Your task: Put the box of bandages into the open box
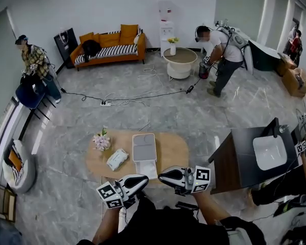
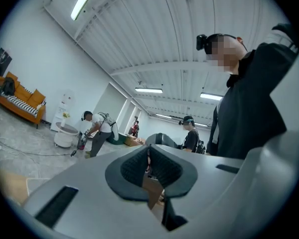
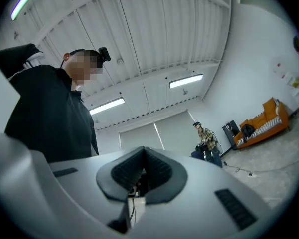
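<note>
In the head view a low oval wooden table [image 1: 171,148] stands in front of me. On it lies the box of bandages [image 1: 117,158], a small white pack, left of the open box [image 1: 144,147], a white-grey box with its lid flap [image 1: 148,168] folded toward me. Both grippers hover at the table's near edge and point at each other. My left gripper [image 1: 144,179] [image 2: 148,157] has its jaws together with nothing between them. My right gripper [image 1: 161,175] [image 3: 141,172] is also shut and empty. Neither gripper view shows the table objects.
A small vase of flowers [image 1: 101,141] stands at the table's left end. A dark cabinet with a white sink [image 1: 269,152] is close on the right. Cables [image 1: 123,100] run over the floor beyond. An orange sofa [image 1: 110,47], a round white table [image 1: 180,62] and several people are farther off.
</note>
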A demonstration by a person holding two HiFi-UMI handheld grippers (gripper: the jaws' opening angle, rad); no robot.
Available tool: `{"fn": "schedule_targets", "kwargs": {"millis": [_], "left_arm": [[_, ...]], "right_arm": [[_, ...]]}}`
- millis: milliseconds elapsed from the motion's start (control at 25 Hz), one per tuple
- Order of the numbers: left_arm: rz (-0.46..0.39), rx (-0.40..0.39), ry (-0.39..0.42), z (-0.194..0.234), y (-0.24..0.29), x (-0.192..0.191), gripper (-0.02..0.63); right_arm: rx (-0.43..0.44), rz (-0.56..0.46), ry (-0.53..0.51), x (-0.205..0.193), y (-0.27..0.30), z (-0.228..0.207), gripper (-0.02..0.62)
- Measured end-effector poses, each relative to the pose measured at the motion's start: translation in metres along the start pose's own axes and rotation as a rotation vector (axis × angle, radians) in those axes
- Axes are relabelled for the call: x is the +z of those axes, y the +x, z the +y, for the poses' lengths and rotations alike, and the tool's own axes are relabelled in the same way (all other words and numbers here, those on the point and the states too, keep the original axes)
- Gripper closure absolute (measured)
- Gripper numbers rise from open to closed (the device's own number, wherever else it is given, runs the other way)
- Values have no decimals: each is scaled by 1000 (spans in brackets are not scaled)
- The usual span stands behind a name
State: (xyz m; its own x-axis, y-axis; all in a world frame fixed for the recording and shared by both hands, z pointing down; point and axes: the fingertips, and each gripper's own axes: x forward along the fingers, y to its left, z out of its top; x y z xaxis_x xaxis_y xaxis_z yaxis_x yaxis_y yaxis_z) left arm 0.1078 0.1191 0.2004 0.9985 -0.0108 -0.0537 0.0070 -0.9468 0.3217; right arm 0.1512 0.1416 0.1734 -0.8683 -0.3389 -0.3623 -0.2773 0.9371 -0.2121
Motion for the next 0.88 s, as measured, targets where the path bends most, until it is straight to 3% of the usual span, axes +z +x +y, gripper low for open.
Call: {"fn": "schedule_targets", "kwargs": {"millis": [200, 360, 600, 880], "left_arm": [[1, 20, -125, -23, -2, -29, 580], [20, 15, -119, -32, 8, -28, 580], [-20, 23, -94, -33, 13, -21, 580], [-58, 36, -107, -37, 11, -24, 580]], "right_arm": [[13, -7, 24, -10, -15, 33, 584], [6, -23, 15, -3, -34, 47, 584], [-85, -56, -4, 5, -50, 46, 584], [-141, 3, -9, 6, -51, 34, 584]]}}
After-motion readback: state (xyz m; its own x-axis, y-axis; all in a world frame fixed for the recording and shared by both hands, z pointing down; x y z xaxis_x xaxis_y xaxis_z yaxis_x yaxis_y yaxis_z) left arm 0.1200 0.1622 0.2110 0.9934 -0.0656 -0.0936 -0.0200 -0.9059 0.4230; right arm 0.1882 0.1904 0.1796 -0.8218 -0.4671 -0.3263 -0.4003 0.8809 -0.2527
